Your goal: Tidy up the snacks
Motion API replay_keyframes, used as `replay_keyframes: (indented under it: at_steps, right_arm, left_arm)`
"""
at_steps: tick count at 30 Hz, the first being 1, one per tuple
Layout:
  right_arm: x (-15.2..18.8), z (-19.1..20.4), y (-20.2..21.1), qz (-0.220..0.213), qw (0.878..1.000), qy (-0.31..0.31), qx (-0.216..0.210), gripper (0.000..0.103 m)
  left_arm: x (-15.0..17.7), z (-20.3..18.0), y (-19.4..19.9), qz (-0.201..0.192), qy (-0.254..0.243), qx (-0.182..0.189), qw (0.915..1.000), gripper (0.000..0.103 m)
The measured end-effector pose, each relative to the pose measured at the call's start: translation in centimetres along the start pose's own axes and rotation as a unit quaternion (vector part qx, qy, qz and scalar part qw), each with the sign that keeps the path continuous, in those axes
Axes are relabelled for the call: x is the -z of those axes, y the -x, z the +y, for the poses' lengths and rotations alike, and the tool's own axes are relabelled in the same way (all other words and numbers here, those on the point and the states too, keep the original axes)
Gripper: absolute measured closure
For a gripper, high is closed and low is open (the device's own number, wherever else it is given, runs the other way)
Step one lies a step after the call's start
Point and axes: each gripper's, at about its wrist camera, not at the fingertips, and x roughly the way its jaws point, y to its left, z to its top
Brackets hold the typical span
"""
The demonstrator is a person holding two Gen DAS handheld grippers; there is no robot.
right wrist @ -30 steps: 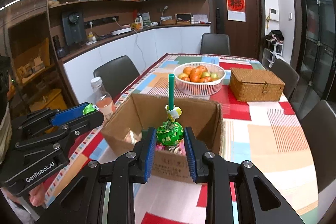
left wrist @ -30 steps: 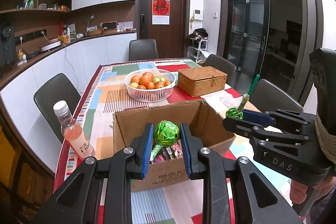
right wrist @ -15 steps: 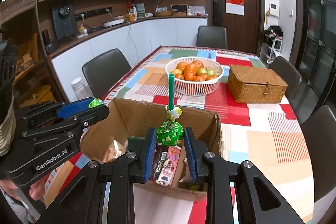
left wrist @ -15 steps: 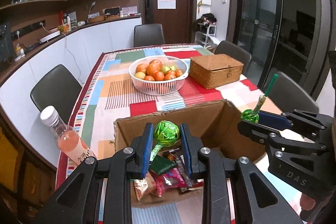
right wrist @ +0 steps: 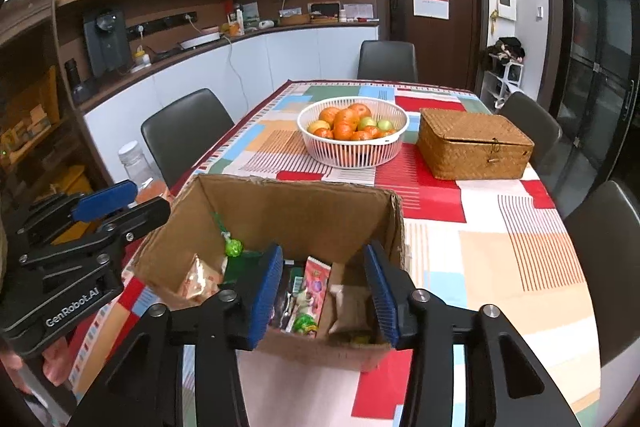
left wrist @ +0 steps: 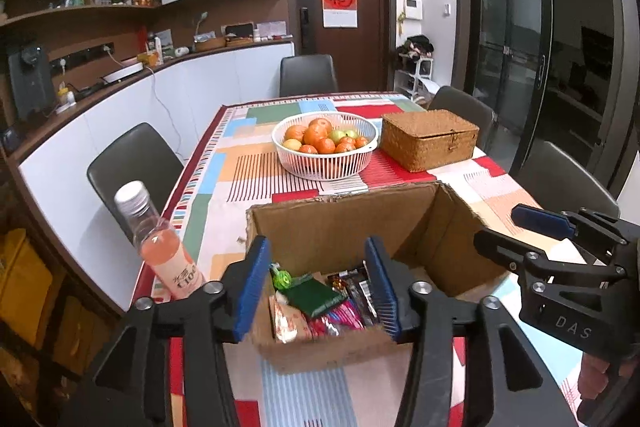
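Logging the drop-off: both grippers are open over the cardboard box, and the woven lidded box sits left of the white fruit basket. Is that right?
Not quite. Both wrist views show the woven lidded box to the right of the white fruit basket, not left. The rest holds: the left gripper and right gripper are open over the cardboard box.

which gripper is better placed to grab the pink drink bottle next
Left, probably. The pink drink bottle stands just left of the open left gripper, outside the cardboard box. The open right gripper hangs over the box's far side, with the left gripper between it and the bottle.
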Motion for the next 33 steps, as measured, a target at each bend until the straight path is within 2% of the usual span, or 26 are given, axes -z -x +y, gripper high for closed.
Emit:
replay_keyframes:
  at_steps: [2,12,20,30,33]
  right_arm:
    - [0.5,0.3,1.2,-0.011,1.000,0.004,0.006,0.047]
    - [4.4,1.0,7.7,-0.053,0.998,0.001,0.029,0.028]
    - [7.7,2.0,11.8,-0.073,0.996,0.005,0.059,0.020]
    - [10.7,2.4,16.1,-0.087,0.994,0.002,0.060,0.013]
    - [11.2,2.3,16.9,-0.091,0.994,-0.004,0.059,0.011]
  left_arm:
    - [0.7,-0.3,1.6,-0.007,-0.002,-0.005,1.0000,0.051]
    - [4.1,-1.7,7.9,-0.036,-0.010,-0.028,0.9989,0.028]
    - [6.7,-2.2,12.1,-0.060,-0.005,-0.044,0.9972,0.016]
    - [9.4,-3.3,16.8,-0.077,-0.004,-0.050,0.9957,0.001]
    - [10.2,-3.4,18.0,-0.082,-0.002,-0.055,0.9951,0.000]
